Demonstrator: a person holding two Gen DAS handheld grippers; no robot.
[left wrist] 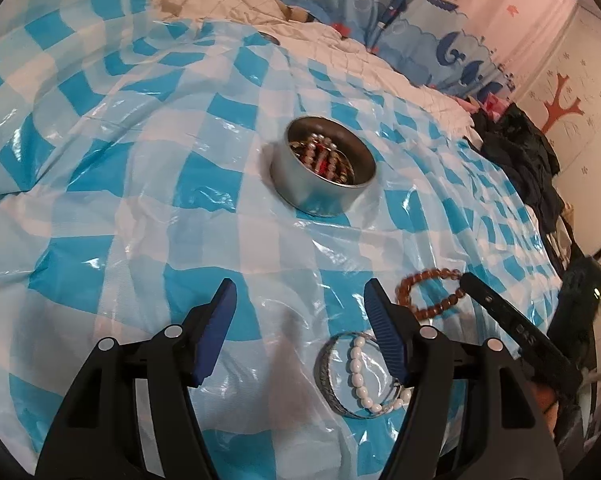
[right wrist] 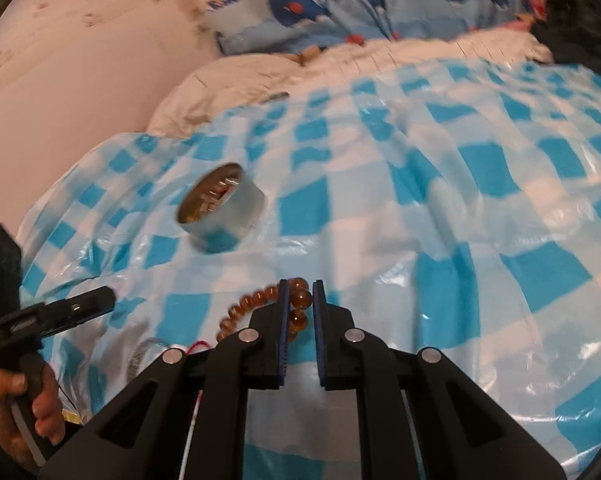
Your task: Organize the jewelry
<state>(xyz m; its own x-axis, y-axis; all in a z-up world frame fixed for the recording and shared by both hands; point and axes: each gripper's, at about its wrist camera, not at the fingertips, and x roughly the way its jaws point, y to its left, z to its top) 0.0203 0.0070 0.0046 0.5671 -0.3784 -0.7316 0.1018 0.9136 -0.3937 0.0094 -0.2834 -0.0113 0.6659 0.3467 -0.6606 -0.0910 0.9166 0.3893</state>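
Observation:
A round metal tin (left wrist: 323, 166) holding pearl and red bead jewelry sits on the blue-and-white checked plastic sheet (left wrist: 140, 184); it also shows in the right wrist view (right wrist: 219, 208). My left gripper (left wrist: 300, 312) is open and empty above the sheet. Beside its right finger lie a silver bangle (left wrist: 327, 376) and a white pearl bracelet (left wrist: 358, 372). My right gripper (right wrist: 300, 292) is shut on an amber bead bracelet (right wrist: 302, 300), which also shows in the left wrist view (left wrist: 428, 292), held by the right gripper's tip (left wrist: 470, 280).
White bedding (right wrist: 380, 60) and a blue whale-print pillow (right wrist: 320, 0) lie beyond the sheet. Dark clothes (left wrist: 516, 152) are piled at the right edge. A pink wall (right wrist: 80, 60) is to the left. The left gripper (right wrist: 76, 304) and its holder's hand (right wrist: 28, 420) show in the right view.

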